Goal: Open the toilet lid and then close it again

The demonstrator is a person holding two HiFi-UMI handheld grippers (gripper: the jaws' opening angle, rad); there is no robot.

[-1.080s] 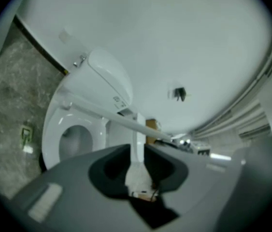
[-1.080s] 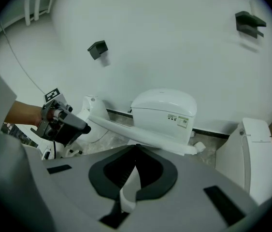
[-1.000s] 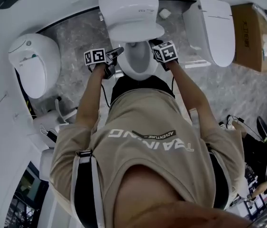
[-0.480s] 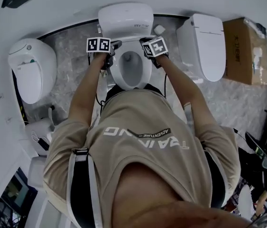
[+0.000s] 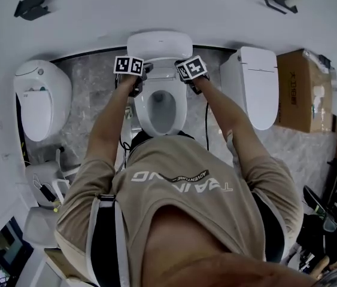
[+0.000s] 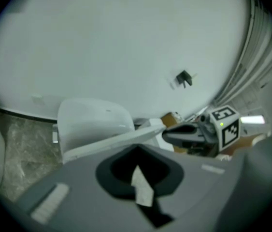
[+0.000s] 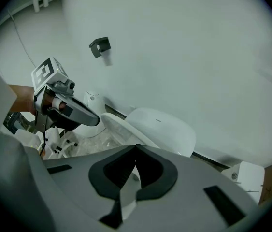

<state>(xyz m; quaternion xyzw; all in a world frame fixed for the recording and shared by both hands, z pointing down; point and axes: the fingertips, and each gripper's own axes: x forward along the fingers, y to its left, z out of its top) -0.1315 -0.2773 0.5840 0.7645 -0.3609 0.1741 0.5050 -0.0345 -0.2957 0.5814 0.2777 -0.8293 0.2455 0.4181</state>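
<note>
The white toilet [image 5: 159, 109] stands against the wall, its seat and bowl uncovered. Its lid [image 5: 159, 45] is swung up steeply toward the tank. The lid shows as a tilted slab in the left gripper view [image 6: 111, 141] and the right gripper view [image 7: 121, 127]. My left gripper [image 5: 145, 72] is at the lid's left edge, jaws shut with only a thin slit. My right gripper [image 5: 178, 69] is at the right edge, also shut. Neither clamps the lid. Each gripper sees the other: the right gripper [image 6: 184, 134] and the left gripper [image 7: 73, 112].
A second toilet [image 5: 42, 97] stands to the left and a third [image 5: 255, 91] to the right. A cardboard box [image 5: 303, 88] sits beyond the right one. Two dark brackets [image 5: 33, 8] hang on the wall. Cables and gear lie on the floor at lower left [image 5: 45, 187].
The lid has risen from half raised over the bowl to steeply up near the tank. Both grippers have moved up and toward the wall with it.
</note>
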